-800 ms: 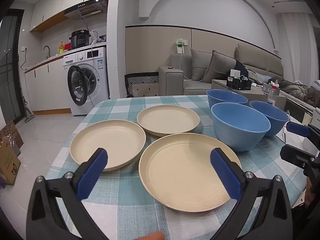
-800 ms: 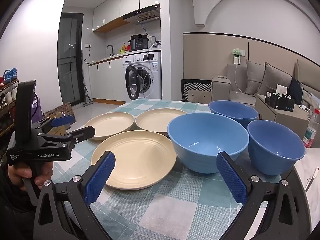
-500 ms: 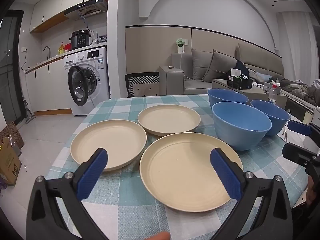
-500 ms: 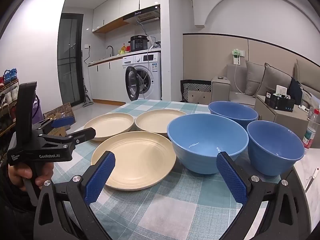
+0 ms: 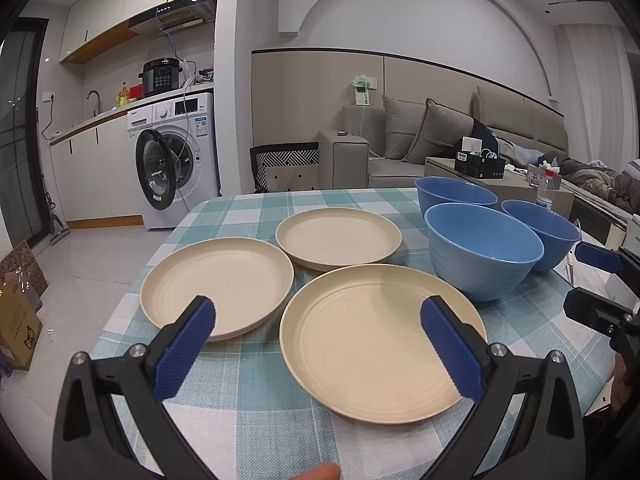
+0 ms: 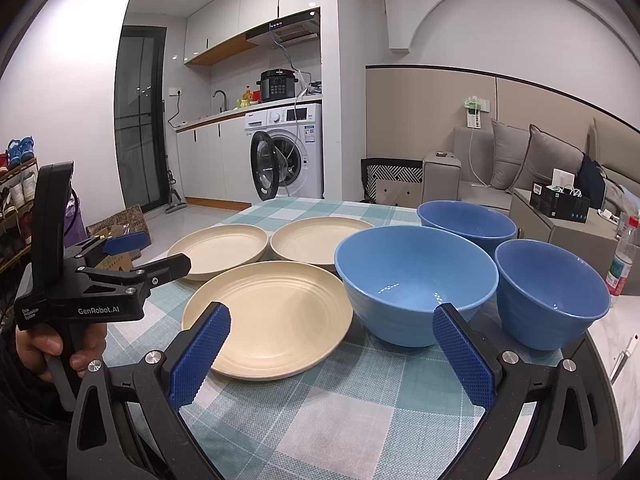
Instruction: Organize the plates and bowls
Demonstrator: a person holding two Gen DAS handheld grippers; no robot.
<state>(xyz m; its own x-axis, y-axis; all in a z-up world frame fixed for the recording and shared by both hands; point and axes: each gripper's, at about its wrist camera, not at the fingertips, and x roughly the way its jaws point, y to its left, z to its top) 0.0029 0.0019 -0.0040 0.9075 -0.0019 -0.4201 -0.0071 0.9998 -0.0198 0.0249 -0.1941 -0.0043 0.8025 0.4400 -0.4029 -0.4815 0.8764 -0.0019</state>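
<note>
Tablecloth [image 5: 256, 396] holds 3 cream plates [image 5: 382, 344] and 3 blue bowls [image 5: 482, 250].

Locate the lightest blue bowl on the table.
In the right wrist view the light blue bowl sits center-right on the checked tablecloth, right of the nearest beige plate and in front of two darker blue bowls.

The left gripper [image 5: 318, 342] is hanging over the near edge of the checked tablecloth [image 5: 256, 396] with its blue pads spread wide, nothing between them. Three cream plates sit apart: nearest plate [image 5: 372, 354], left plate [image 5: 218, 286], far plate [image 5: 338, 238]. Off to the right are three blue bowls, front bowl [image 5: 482, 254] closest, and the right gripper [image 5: 588, 280] pokes in at the edge.
</note>
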